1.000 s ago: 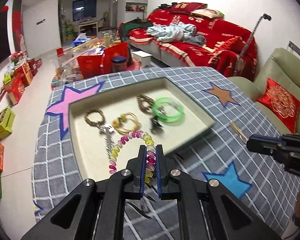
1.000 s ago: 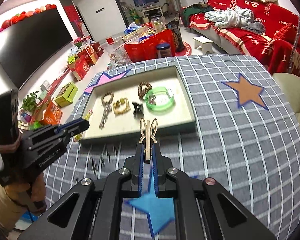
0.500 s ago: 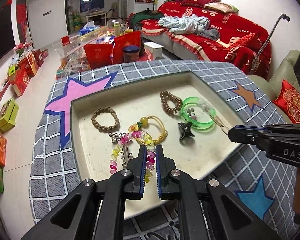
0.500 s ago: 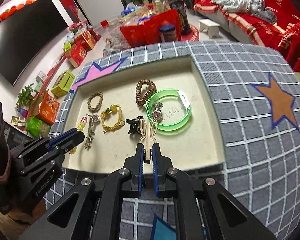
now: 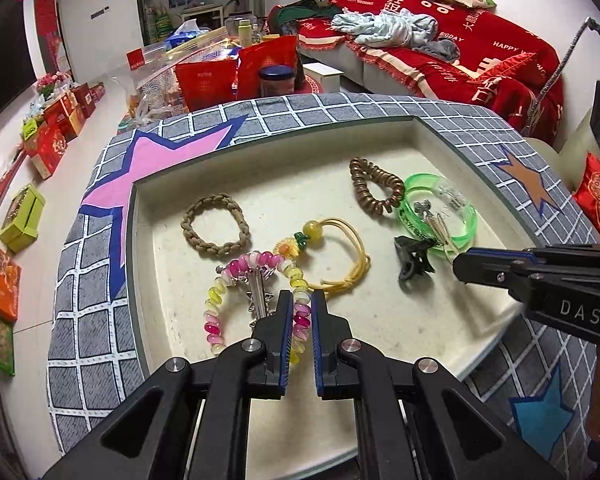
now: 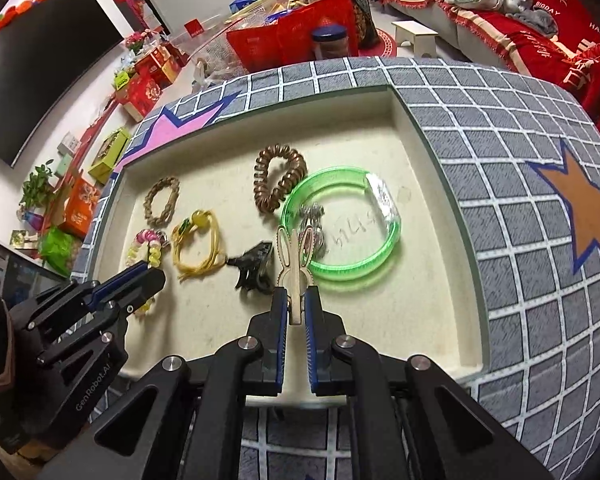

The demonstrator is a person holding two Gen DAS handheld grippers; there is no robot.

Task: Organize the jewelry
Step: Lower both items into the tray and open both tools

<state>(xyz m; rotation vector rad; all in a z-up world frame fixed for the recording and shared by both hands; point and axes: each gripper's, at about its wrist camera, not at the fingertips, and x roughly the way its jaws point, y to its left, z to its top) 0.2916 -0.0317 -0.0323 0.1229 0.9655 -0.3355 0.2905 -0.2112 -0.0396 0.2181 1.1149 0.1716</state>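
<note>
A: Over the cream tray (image 5: 140, 264), the left gripper (image 5: 299, 312) has its fingers clamped on a pink-and-yellow spiral bracelet (image 5: 220, 300), whose loop lies on a silver clip (image 5: 257, 294).

B: And the right gripper (image 6: 296, 312)?

A: Fingers closed on a beige rabbit-ear clip (image 6: 294, 264), held just above the tray floor (beside a black claw clip (image 6: 254, 266) and a green bangle (image 6: 340, 224)). Braided bracelet (image 5: 215, 225), yellow cord bracelet (image 5: 340, 252) and brown coil tie (image 6: 278, 178) lie within, on the checked tabletop (image 6: 520, 152).
</note>
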